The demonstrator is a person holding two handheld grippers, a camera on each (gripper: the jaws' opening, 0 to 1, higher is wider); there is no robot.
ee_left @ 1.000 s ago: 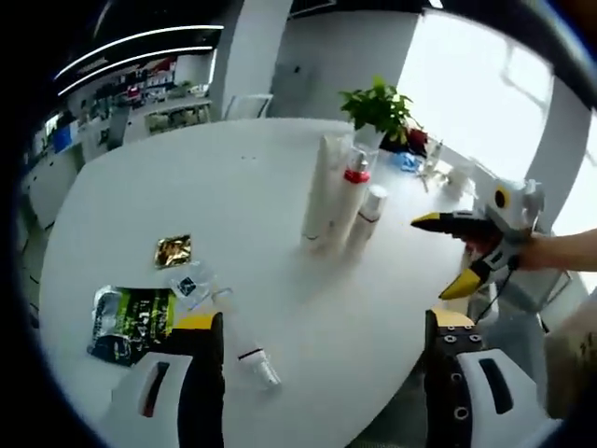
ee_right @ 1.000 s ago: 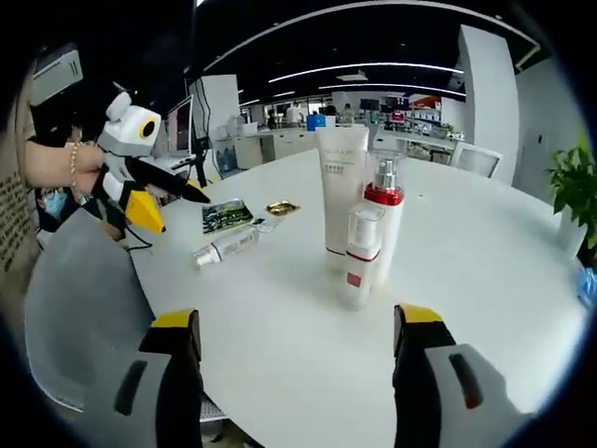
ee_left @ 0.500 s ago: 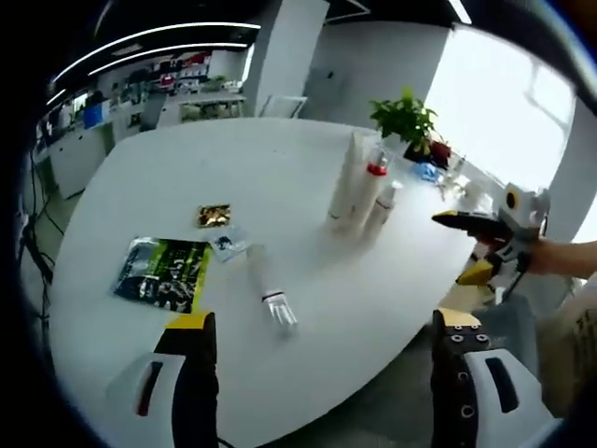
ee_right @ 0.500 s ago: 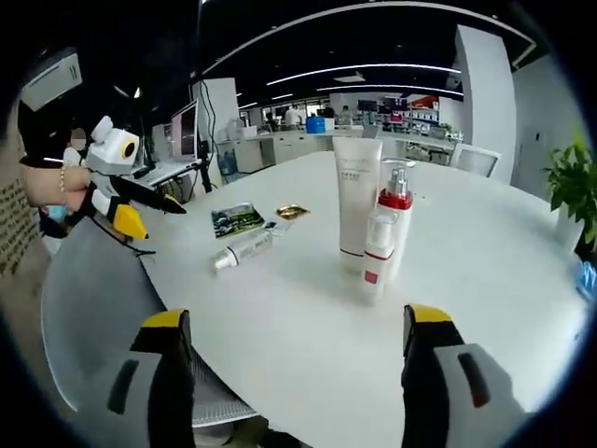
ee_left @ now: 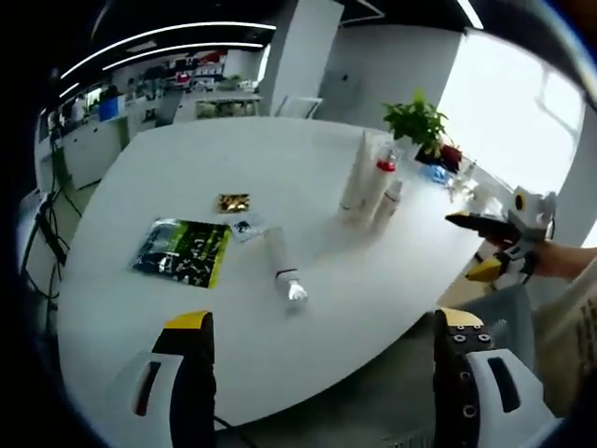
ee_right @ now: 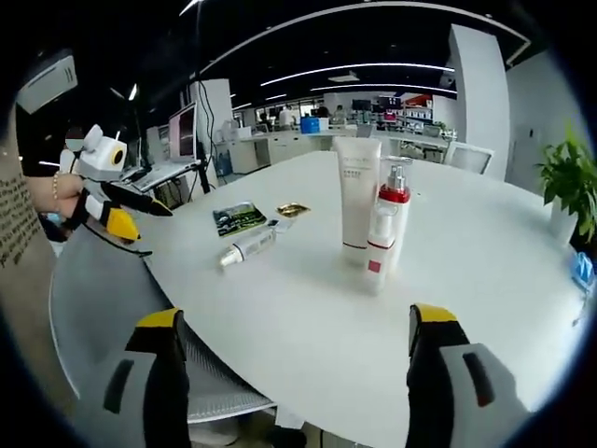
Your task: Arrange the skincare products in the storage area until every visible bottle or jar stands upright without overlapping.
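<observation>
No legible label on tube (ee_right: 358, 200)

An open-plan office: a big round white bench (ee_right: 485, 280) stands under long ceiling strip lights (ee_right: 373, 67), with rows of desks and monitors (ee_right: 182, 126) far behind, a grey office chair (ee_right: 121, 308) near, and a potted plant (ee_left: 417, 119) by bright windows.
</observation>
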